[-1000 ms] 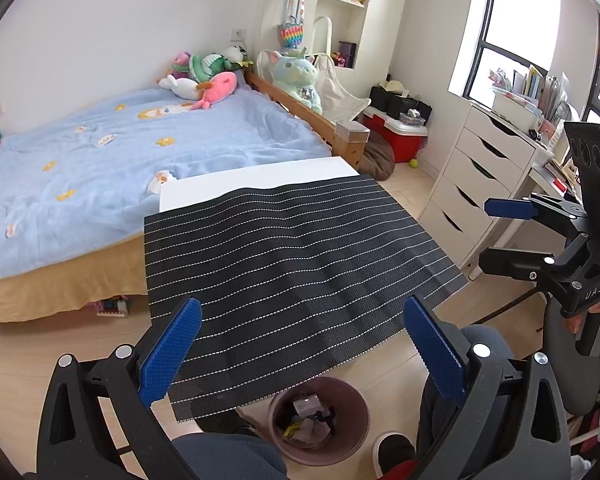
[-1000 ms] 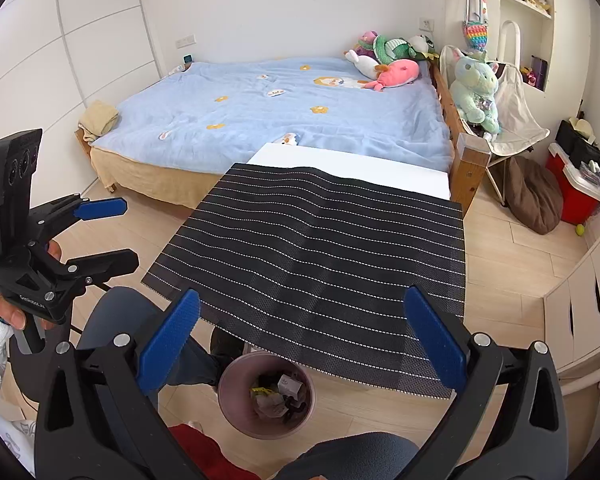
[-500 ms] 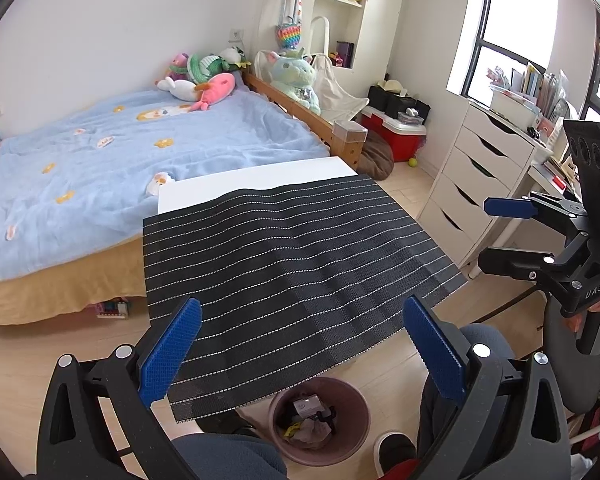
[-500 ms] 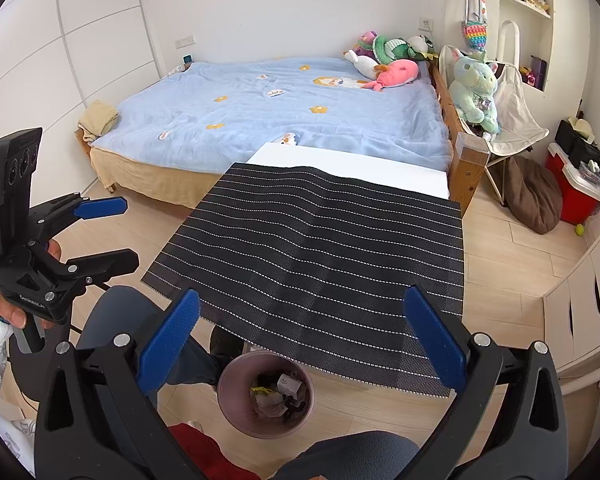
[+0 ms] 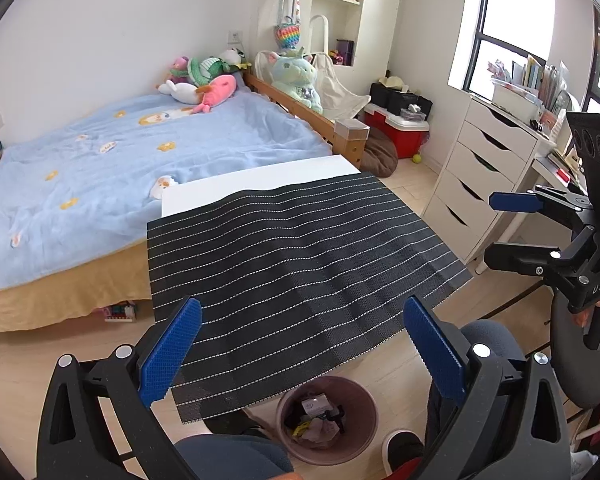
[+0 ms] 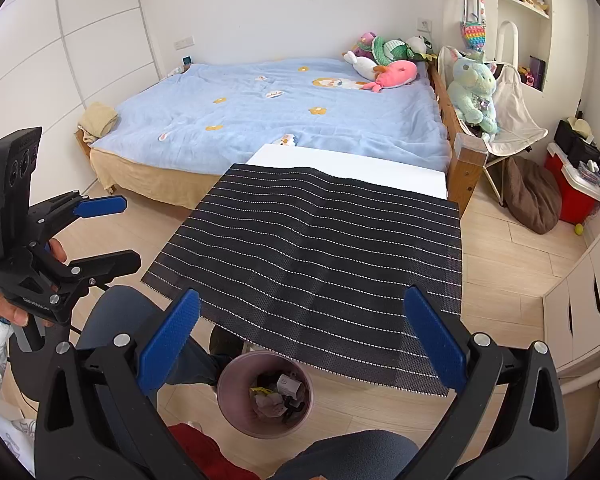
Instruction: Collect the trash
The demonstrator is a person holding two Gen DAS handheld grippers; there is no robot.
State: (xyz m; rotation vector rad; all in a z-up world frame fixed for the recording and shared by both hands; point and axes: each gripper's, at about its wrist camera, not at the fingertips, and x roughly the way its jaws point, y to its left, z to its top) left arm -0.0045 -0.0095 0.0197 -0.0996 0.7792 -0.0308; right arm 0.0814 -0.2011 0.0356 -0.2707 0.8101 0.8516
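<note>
A mauve trash bin (image 5: 327, 420) (image 6: 265, 393) stands on the floor at the near edge of the table, holding several crumpled pieces of trash (image 5: 314, 424) (image 6: 278, 396). A black mat with white stripes (image 5: 292, 272) (image 6: 320, 256) covers the white table (image 5: 260, 178) (image 6: 352, 166); nothing lies on the mat. My left gripper (image 5: 300, 356) (image 6: 104, 232) hangs open and empty above the bin and the mat's near edge. My right gripper (image 6: 300, 350) (image 5: 516, 226) is also open and empty, held to the right of the left one.
The blue bed (image 5: 100, 168) with plush toys (image 5: 204, 80) lies beyond the table. White drawers (image 5: 480, 184) stand at the right, with a red cooler (image 5: 400, 132) and a brown cushion (image 5: 378, 152) behind. The person's knees (image 6: 352, 456) are beside the bin.
Almost nothing has moved. Both grippers stay open; the views have shifted only slightly.
</note>
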